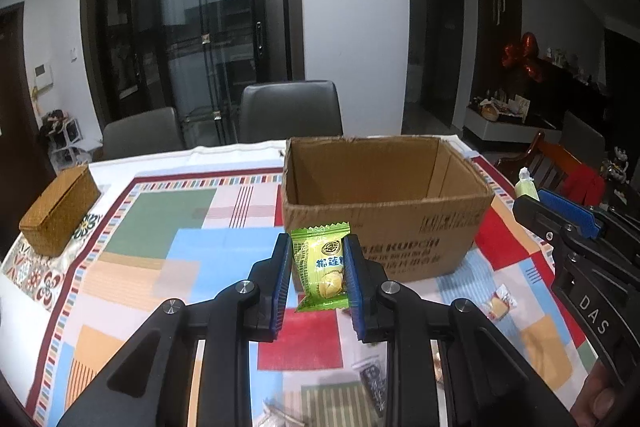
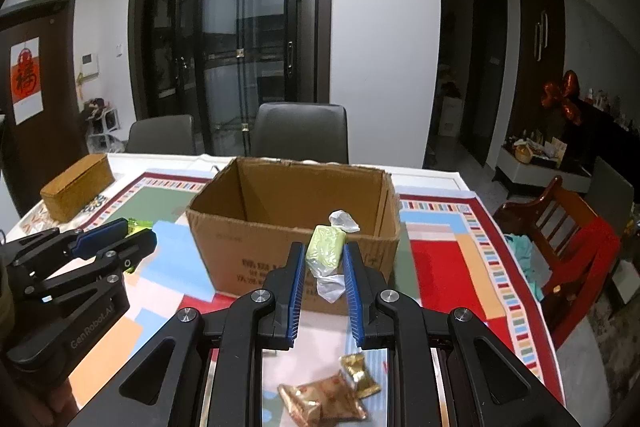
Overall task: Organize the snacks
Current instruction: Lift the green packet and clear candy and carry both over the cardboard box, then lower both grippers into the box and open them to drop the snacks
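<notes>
At the left edge of the left wrist view one woven box (image 1: 60,213) sits on the worktop (image 1: 156,227), which wears a patchwork cloth. Lower centre, the left tool (image 1: 316,269) is clamped on one green snack packet (image 1: 320,267) printed with Chinese characters and a round emblem, held upright just before the one open cardboard box (image 1: 384,211), whose front wall reads "KUPOH" above lines of Chinese print. Right of that lies one small clear-wrapped sweet (image 1: 498,303). The other tool's body at the right edge reads "DAS". In the right wrist view the left tool's side reads "GenRobot.AI"; at centre the right tool (image 2: 323,281) grips one pale green candy (image 2: 325,251) with twisted clear ends, before the box. Two gold-wrapped snacks (image 2: 324,401) lie at the bottom.
</notes>
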Tool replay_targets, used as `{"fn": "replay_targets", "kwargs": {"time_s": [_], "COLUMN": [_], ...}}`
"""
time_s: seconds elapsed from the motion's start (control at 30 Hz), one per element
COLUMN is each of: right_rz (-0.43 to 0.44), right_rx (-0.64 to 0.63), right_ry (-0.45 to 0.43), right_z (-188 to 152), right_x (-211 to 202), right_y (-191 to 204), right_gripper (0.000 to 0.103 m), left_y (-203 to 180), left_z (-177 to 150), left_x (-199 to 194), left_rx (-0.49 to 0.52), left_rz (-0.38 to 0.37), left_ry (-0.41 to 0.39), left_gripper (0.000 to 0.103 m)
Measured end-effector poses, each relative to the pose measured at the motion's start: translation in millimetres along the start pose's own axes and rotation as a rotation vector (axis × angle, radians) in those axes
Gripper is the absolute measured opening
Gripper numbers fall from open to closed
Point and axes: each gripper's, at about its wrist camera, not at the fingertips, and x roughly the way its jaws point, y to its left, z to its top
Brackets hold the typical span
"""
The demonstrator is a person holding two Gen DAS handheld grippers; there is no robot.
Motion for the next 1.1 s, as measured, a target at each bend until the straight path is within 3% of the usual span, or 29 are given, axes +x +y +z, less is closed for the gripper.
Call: {"fn": "replay_targets", "kwargs": {"time_s": [0.63,1.1], "right_rz": [-0.04,-0.051], "right_rx": [0.0,-0.008], "right_ry": [-0.045,-0.051], "right_z": [36,57], "right_x": [24,47], "right_y": [-11,-11], "right_gripper": [0.021,0.021], "left_y": [-1,8], "left_z": [46,64], "left_x": [26,60], "left_rx": [0.029,0.015], "left_rz": [-0.013,-0.024], "left_ry": [-0.066,-0.051], "left_gripper": [0.026,0.026]}}
